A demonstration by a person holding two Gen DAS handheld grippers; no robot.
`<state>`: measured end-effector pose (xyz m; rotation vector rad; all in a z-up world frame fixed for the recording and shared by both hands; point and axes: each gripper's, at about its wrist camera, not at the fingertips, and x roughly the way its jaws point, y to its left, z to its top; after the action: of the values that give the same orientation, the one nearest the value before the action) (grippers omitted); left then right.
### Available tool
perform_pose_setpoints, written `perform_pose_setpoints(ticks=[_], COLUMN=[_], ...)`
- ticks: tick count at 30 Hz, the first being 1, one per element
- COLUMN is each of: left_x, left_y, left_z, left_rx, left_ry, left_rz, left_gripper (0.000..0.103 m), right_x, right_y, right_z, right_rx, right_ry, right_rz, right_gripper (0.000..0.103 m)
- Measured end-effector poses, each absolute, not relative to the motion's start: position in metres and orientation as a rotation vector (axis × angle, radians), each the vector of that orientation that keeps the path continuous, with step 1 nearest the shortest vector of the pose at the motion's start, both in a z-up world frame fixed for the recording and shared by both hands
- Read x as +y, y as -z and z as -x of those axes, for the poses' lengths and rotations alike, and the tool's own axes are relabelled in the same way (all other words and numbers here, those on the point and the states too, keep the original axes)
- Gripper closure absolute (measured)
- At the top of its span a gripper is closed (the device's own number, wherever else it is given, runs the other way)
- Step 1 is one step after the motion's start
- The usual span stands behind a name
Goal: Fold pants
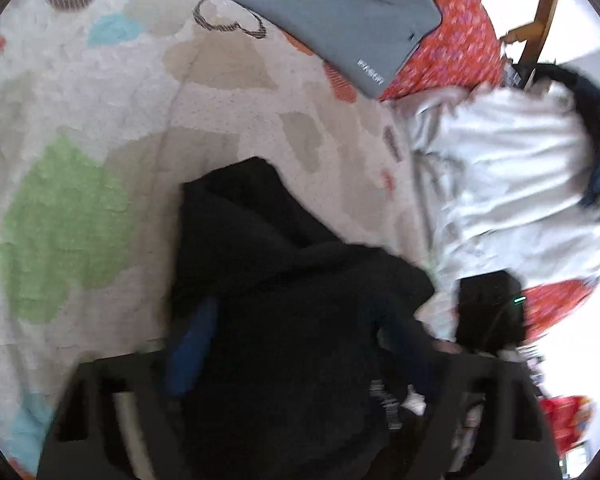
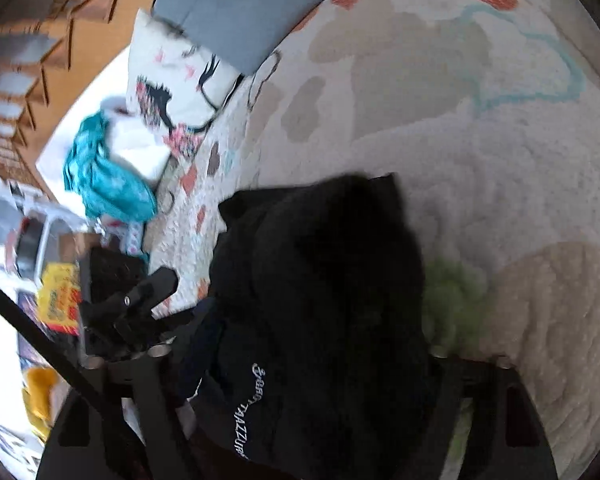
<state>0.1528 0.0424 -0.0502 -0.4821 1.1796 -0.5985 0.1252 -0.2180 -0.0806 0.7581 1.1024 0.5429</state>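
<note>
Pants [image 1: 284, 280] hang bunched over the bed [image 1: 100, 92], so we're mid-fold at best; both grippers, left [image 1: 292, 364] and right [image 2: 312, 368], have jaws clamped on the fabric.

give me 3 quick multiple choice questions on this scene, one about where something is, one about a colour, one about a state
1. Where does the folded grey garment lie?
A. on the far part of the patterned bedspread
B. between a gripper's fingers
C. on the wooden chair

2. What colour are the pants being handled?
A. white
B. black
C. red

3. What state are the pants in?
A. spread flat
B. bunched up between the gripper fingers
C. hanging on a hanger

Answers:
1 A: the grey garment rests flat on the bedspread, beyond the pants.
2 B: the pants are black, with white lettering in the right wrist view.
3 B: dark cloth is heaped between the fingers of the left gripper and the right gripper.
</note>
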Motion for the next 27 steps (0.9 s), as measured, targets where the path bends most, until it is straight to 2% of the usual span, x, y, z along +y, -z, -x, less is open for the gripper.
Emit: perform_pose_setpoints(ticks=[1,2,5,6,8,14,15,17,18,19,20,21,22,27], left_x=[0.049,0.056,0.092,0.103,0.112,0.089,0.082,0.067,0.062,0.056,0.054,0.052,0.052,0.065], left_y=[0.050,0.051,0.048,0.044,0.045,0.064,0.067,0.069,0.068,0.064,0.063,0.062,0.058,0.030], left_z=[-0.151,-0.151,-0.148,-0.146,-0.148,-0.162,-0.164,-0.169,-0.170,-0.173,-0.173,-0.172,-0.170,-0.169], left_rx=[1.180,1.179,1.121,1.091,1.086,1.167,1.177,1.170,1.167,1.179,1.185,1.197,1.188,1.115], left_ry=[0.580,0.581,0.566,0.543,0.523,0.562,0.572,0.565,0.568,0.575,0.589,0.615,0.626,0.643], left_rz=[0.478,0.506,0.670,0.693,0.702,0.637,0.625,0.603,0.602,0.593,0.600,0.618,0.630,0.690], left_gripper=[0.055,0.062,0.063,0.062,0.047,0.043,0.041,0.027,0.027,0.032,0.059,0.070,0.073,0.073], right_x=[-0.216,-0.215,-0.209,-0.207,-0.207,-0.212,-0.213,-0.216,-0.217,-0.218,-0.219,-0.219,-0.218,-0.214], right_y=[0.079,0.077,0.070,0.069,0.073,0.085,0.087,0.092,0.094,0.095,0.094,0.092,0.090,0.063], right_z=[-0.124,-0.122,-0.119,-0.120,-0.121,-0.122,-0.122,-0.123,-0.123,-0.123,-0.123,-0.122,-0.121,-0.120], right_rx=[1.105,1.102,1.104,1.109,1.124,1.123,1.121,1.116,1.114,1.111,1.108,1.102,1.098,1.043], right_ry=[-0.534,-0.526,-0.505,-0.496,-0.479,-0.493,-0.501,-0.515,-0.521,-0.531,-0.536,-0.538,-0.537,-0.552], right_rz=[-0.740,-0.723,-0.663,-0.643,-0.632,-0.701,-0.717,-0.749,-0.767,-0.787,-0.793,-0.798,-0.799,-0.767], right_gripper=[0.050,0.054,0.055,0.055,0.055,0.053,0.052,0.052,0.052,0.052,0.052,0.055,0.056,0.062])
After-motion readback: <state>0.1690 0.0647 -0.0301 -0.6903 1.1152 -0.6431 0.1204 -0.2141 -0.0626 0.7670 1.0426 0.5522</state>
